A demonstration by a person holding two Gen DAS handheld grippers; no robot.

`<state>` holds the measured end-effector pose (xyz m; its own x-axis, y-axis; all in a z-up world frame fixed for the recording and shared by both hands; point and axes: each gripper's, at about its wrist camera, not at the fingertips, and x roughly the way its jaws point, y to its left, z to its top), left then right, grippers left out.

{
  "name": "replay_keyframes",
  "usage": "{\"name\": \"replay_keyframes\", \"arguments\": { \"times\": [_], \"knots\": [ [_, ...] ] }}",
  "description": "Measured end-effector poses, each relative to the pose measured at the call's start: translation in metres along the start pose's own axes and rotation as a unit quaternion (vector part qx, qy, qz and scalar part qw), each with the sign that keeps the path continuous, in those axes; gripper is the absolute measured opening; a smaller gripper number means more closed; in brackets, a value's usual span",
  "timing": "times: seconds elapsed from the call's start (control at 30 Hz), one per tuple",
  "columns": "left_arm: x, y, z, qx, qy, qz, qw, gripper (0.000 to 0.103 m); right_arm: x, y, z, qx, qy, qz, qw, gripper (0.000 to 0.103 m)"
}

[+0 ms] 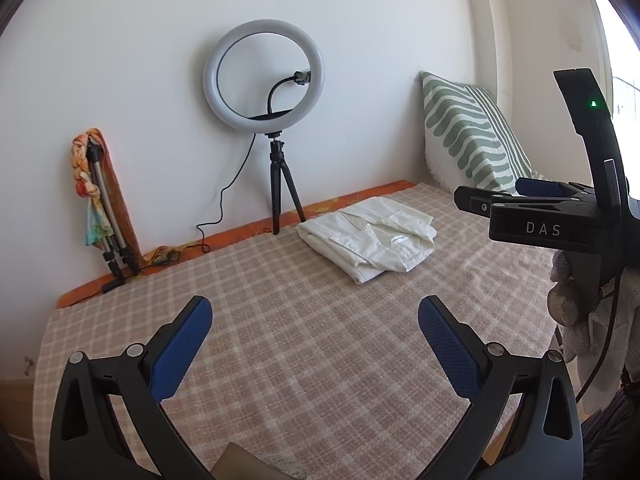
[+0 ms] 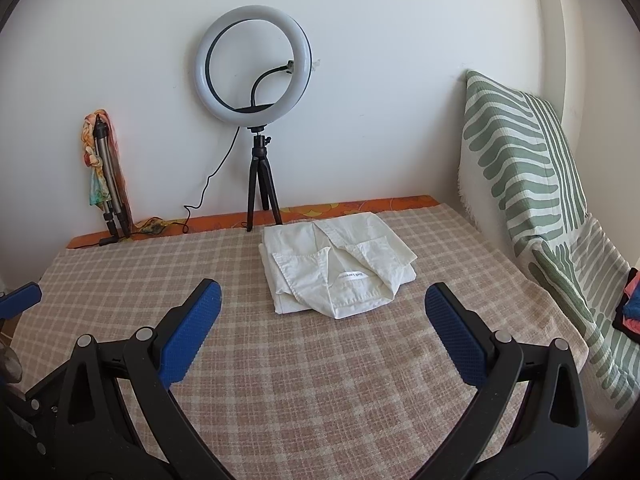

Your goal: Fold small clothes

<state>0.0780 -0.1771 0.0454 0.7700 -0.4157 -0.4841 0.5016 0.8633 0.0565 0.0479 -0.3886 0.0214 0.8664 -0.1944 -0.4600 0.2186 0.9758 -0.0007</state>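
Note:
A white collared shirt (image 1: 368,236) lies folded into a compact rectangle on the checked beige blanket (image 1: 300,340), toward the far side near the wall. It also shows in the right wrist view (image 2: 336,268), collar and label facing me. My left gripper (image 1: 316,312) is open and empty, held above the blanket short of the shirt. My right gripper (image 2: 322,300) is open and empty, just short of the shirt's near edge. The right gripper's body also shows at the right edge of the left wrist view (image 1: 552,216).
A ring light on a black tripod (image 2: 256,128) stands at the wall behind the shirt, its cable trailing left. A folded tripod with a colourful cloth (image 2: 104,176) leans at the far left. A green striped pillow (image 2: 528,168) rests on the right.

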Motion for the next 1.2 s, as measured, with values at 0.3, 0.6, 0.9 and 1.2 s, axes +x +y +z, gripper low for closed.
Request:
{"name": "replay_keyframes", "arguments": {
  "times": [0.3, 0.6, 0.9, 1.2],
  "knots": [
    [-0.0017, 0.0005, 0.0005, 0.002, -0.003, 0.0, 1.0, 0.103, 0.0001, 0.0034, -0.0025, 0.0, 0.001, 0.001, 1.0, 0.103],
    [-0.0033, -0.0006, -0.0006, 0.001, 0.001, 0.001, 1.0, 0.103, 0.0023, 0.0059, -0.0053, -0.001, 0.005, 0.004, 1.0, 0.103],
    [-0.0029, -0.0016, -0.001, 0.001, 0.001, 0.001, 1.0, 0.103, 0.0019, 0.0065, -0.0069, 0.0, 0.008, 0.005, 1.0, 0.103],
    [-0.0025, -0.0012, -0.0016, 0.0, 0.003, 0.0, 1.0, 0.103, 0.002, 0.0089, -0.0081, 0.001, 0.01, 0.005, 1.0, 0.103]
  ]
}}
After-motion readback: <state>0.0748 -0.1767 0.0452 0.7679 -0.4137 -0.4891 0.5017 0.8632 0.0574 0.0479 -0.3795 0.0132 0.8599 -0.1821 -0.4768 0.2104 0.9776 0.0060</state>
